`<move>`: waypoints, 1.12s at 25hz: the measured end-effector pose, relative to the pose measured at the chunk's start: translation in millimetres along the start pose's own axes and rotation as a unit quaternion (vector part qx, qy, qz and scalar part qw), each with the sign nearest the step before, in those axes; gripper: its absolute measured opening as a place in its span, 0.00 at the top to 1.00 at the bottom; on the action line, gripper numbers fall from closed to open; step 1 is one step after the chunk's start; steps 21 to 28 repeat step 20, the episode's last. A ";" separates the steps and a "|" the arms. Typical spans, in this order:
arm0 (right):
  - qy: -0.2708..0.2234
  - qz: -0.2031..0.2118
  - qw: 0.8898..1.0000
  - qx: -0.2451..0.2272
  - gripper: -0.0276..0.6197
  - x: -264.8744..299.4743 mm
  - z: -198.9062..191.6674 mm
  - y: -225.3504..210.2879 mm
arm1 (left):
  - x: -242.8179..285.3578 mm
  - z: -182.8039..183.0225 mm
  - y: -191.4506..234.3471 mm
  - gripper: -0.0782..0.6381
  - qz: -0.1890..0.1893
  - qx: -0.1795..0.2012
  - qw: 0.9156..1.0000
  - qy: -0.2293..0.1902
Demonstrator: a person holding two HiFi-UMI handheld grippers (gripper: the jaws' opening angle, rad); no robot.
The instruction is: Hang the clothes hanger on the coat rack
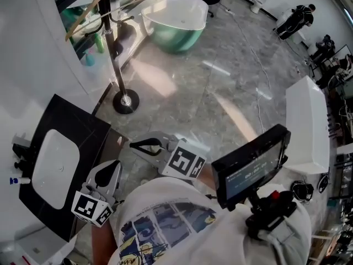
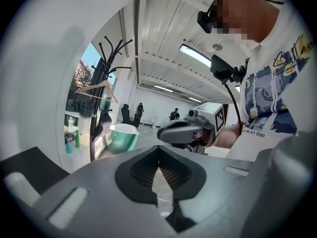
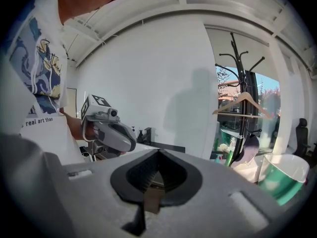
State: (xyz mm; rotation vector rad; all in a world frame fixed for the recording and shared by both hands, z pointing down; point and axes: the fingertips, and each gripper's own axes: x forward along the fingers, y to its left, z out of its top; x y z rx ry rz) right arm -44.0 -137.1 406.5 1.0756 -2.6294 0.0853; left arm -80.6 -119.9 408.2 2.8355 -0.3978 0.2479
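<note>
Starting at the left, the left gripper (image 1: 112, 165) sits close to the person's chest, its claw pressed together on nothing. Beyond it, the wooden clothes hanger (image 1: 88, 12) already hangs on the coat rack (image 1: 114, 54), well apart from both tools, and the right gripper (image 1: 135, 145) is likewise closed tight and empty. The hanger is judged light, stiff and smooth, and best pinched on a shoulder bar near the hook, where it should swing least.

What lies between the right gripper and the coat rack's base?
In the head view, only bare grey floor separates the right gripper from the coat rack base.
</note>
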 end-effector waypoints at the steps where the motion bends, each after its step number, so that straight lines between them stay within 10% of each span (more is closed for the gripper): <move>1: 0.001 0.001 1.000 -0.001 0.96 0.2 0.1 0.5 | -0.1 -0.8 -0.2 0.89 0.000 -0.001 1.000 0.000; 28: 0.007 0.005 1.000 0.000 0.96 5.9 -2.0 0.0 | 3.3 -3.0 4.0 0.89 -0.005 -0.002 1.000 0.004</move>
